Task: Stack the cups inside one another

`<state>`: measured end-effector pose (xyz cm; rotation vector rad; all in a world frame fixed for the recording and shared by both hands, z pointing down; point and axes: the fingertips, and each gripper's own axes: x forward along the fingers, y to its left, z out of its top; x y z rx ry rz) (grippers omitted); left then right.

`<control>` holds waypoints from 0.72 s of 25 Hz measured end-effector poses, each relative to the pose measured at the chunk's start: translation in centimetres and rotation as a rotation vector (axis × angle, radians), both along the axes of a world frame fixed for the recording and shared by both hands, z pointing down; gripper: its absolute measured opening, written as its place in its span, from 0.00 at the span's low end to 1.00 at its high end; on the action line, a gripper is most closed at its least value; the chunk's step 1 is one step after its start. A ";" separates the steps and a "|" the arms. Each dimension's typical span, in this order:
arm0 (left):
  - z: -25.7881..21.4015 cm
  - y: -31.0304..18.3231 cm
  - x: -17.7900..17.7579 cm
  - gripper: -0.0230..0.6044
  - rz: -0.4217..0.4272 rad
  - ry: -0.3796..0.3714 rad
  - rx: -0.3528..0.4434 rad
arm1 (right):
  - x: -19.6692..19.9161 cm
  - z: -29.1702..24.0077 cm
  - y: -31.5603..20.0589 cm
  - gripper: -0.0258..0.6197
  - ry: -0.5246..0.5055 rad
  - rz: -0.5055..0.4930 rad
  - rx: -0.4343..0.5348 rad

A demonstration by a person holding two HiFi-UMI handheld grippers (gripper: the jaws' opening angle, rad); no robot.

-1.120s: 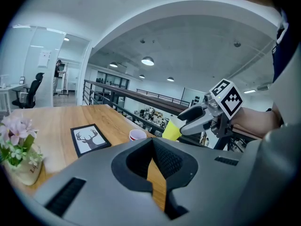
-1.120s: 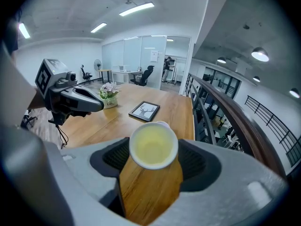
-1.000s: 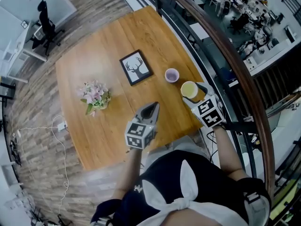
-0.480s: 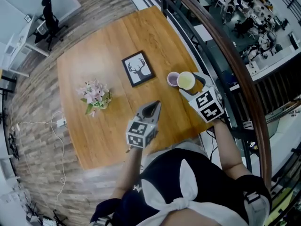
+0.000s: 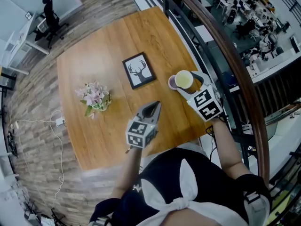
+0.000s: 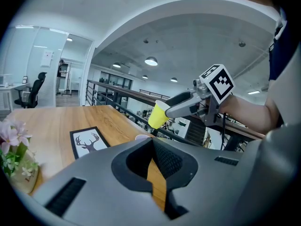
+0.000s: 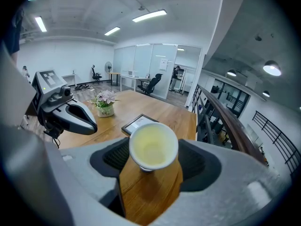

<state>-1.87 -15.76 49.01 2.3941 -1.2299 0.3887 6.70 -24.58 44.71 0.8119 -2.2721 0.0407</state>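
Observation:
My right gripper (image 5: pixel 186 84) is shut on a yellow cup (image 5: pixel 184 79), held upright above the wooden table (image 5: pixel 103 46) near its right edge. In the right gripper view the yellow cup (image 7: pixel 153 145) sits between the jaws, empty, mouth up. A purple cup (image 5: pixel 172 83) stands on the table just left of it, partly hidden under the yellow cup's rim. From the left gripper view the yellow cup (image 6: pixel 157 115) hangs just above the purple cup's rim (image 6: pixel 141 137). My left gripper (image 5: pixel 151 109) hovers over the table's near middle, shut and holding nothing.
A black-framed deer picture (image 5: pixel 139 70) lies left of the cups. A small pot of pink flowers (image 5: pixel 95 97) stands at the table's left. A dark curved railing (image 5: pixel 225 46) runs close along the table's right edge, with a drop beyond it.
My right gripper has carried the yellow cup up and to the left, from beside the purple cup to over it. The left gripper has stayed put.

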 end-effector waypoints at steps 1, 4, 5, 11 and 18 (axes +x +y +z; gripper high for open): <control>0.1 -0.1 0.0 0.06 0.001 -0.001 -0.001 | -0.1 0.1 -0.2 0.53 0.001 -0.002 -0.001; 0.4 -0.6 0.0 0.06 0.003 0.000 -0.009 | -0.2 0.4 -0.7 0.53 0.008 -0.007 -0.005; 0.6 -0.8 0.0 0.06 0.003 0.001 -0.012 | -0.2 0.7 -0.9 0.53 0.009 -0.008 -0.010; 1.5 -1.8 -0.4 0.06 -0.001 0.004 -0.028 | -0.7 2.2 -1.8 0.54 0.000 -0.013 -0.044; 2.4 -2.6 -0.7 0.06 -0.011 0.007 -0.046 | -1.2 3.8 -2.6 0.54 0.007 -0.029 -0.081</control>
